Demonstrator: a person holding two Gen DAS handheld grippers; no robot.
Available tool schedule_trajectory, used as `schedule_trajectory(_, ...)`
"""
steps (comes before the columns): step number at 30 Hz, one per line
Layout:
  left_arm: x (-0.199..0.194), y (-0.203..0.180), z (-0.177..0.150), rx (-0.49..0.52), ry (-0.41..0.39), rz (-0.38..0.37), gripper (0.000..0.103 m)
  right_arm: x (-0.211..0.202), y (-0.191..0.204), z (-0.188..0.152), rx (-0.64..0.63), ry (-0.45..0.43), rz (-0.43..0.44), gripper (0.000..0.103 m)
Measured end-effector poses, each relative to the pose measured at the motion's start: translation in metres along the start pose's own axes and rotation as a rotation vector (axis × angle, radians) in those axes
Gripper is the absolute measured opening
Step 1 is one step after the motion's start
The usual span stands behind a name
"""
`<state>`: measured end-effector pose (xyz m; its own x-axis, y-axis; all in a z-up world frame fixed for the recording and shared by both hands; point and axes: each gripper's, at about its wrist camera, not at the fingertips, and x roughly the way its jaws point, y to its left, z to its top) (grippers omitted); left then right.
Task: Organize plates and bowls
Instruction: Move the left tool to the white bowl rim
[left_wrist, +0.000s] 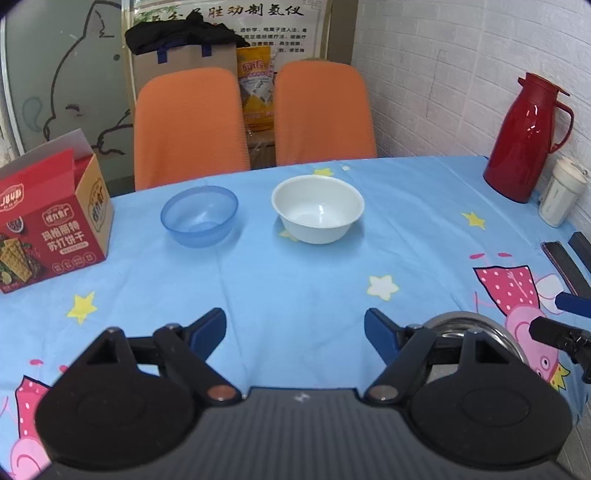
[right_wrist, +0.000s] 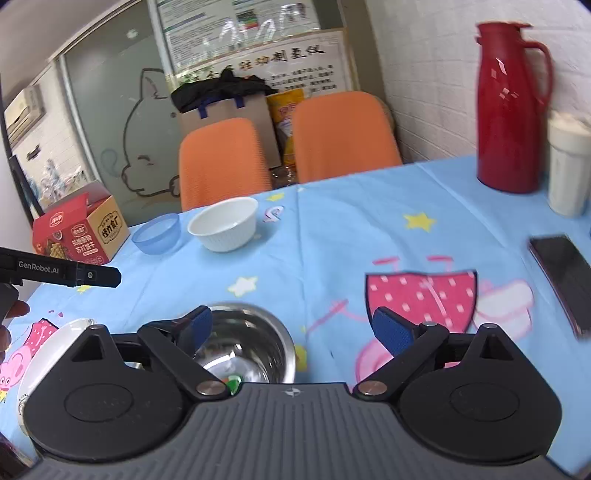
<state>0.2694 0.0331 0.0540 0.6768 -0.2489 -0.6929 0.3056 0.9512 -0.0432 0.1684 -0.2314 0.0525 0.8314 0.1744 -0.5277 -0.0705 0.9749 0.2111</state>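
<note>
Both tools stood with jaws apart and nothing between them: the left gripper (left_wrist: 295, 332) over bare tablecloth (left_wrist: 295, 266), the right gripper (right_wrist: 293, 325) just above the steel bowl (right_wrist: 251, 339). I counted three bowls. Beyond the steel bowl sat the white bowl (left_wrist: 317, 214) and the blue plastic bowl (left_wrist: 199, 216), side by side and apart, probably awaiting stacking. One white plate (right_wrist: 48, 339) lay left of the steel bowl.

1. I see the plastic bowl (left_wrist: 199, 215) left of the ceramic bowl (left_wrist: 318, 213), apart.
2. A box (left_wrist: 51, 229) lies further left.
3. Two chairs (left_wrist: 188, 125) stand behind the table (left_wrist: 295, 280).
4. The steel bowl (right_wrist: 245, 341) sits nearest me.
</note>
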Motion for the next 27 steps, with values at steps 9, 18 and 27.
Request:
schedule_trajectory(9,0.05,0.021,0.085,-0.009,-0.032,-0.014,0.077,0.064,0.021,0.079,-0.194,0.053,0.093,0.103)
schedule_trajectory(18,0.167,0.007,0.133,0.031,0.12,-0.071,0.077,0.176,0.041,0.102,-0.317,0.221,0.152,0.103)
schedule_trajectory(27,0.224,0.006,0.135,0.042,0.194,-0.078,0.077,0.229,0.047,0.094,-0.382,0.312,0.15,0.103)
